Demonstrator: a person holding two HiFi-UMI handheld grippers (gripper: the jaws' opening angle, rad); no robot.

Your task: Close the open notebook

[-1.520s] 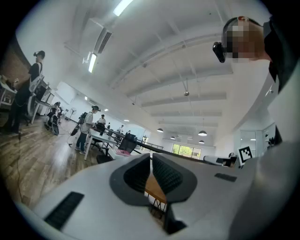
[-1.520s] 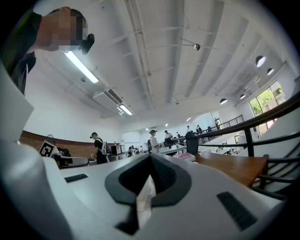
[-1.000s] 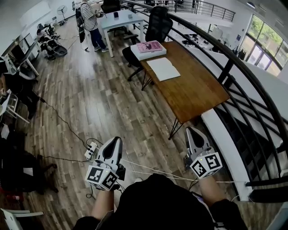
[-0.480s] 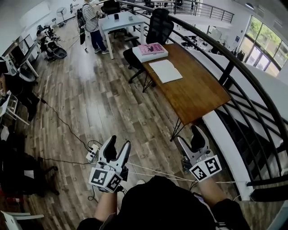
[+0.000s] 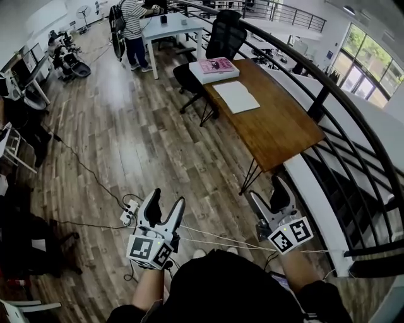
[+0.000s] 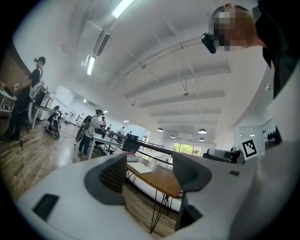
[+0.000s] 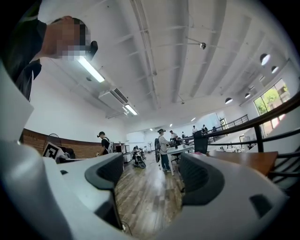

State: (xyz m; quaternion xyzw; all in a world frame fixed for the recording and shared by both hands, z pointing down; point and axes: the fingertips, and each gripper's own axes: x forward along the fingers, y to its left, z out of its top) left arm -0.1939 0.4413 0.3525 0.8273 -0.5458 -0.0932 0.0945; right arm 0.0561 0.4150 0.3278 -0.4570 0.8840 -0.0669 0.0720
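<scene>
The open notebook (image 5: 235, 96) lies with its white pages up on the brown wooden table (image 5: 278, 126), far ahead of me. In the left gripper view the notebook (image 6: 139, 167) shows small between the jaws, at a distance. My left gripper (image 5: 168, 199) (image 6: 150, 171) hangs level over the floor at the lower left, its jaws opening with nothing between them. My right gripper (image 5: 266, 189) (image 7: 152, 176) is at the lower right near the table's near end, jaws also opening and empty.
A pink book on a white box (image 5: 214, 65) sits at the table's far end. Behind it are a black office chair (image 5: 224, 38), a white desk (image 5: 167, 28) and a person in a striped shirt (image 5: 134, 19). A black railing (image 5: 328, 88) runs along the right. A power strip with cables (image 5: 129, 211) lies on the floor.
Both grippers' jaws have gone from shut to wide apart. Both hands and the view have moved a little forward toward the table.
</scene>
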